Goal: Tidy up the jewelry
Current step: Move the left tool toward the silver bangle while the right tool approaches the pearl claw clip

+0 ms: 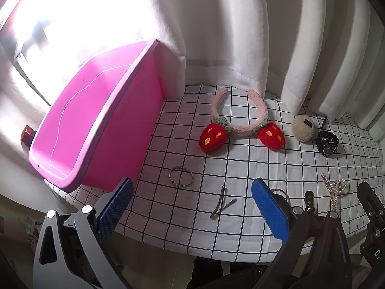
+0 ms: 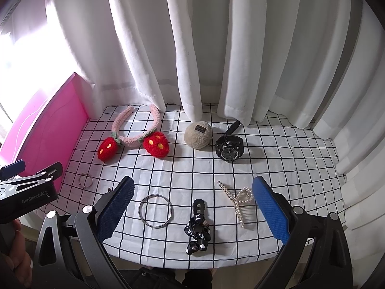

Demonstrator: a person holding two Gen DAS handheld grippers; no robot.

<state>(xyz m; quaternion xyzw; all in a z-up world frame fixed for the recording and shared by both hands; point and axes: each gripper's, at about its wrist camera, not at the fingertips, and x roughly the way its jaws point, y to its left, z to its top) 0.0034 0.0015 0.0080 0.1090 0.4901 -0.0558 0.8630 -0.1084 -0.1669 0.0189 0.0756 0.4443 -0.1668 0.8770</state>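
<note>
Our left tool (image 1: pixel 192 207), spread wide and empty, has the hair clip (image 1: pixel 221 203) just ahead between its pads, long axis pointing away; pink bin (image 1: pixel 101 110) lies left. Our right tool (image 2: pixel 192 207) gapes empty too.

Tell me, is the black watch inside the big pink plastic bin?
No, the black wristwatch lies on the white checked tablecloth beside the fluffy beige ball, far from the pink plastic bin.

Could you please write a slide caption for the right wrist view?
Open right gripper hovers over bangles, black strap and pearl clip on checked cloth.
</note>
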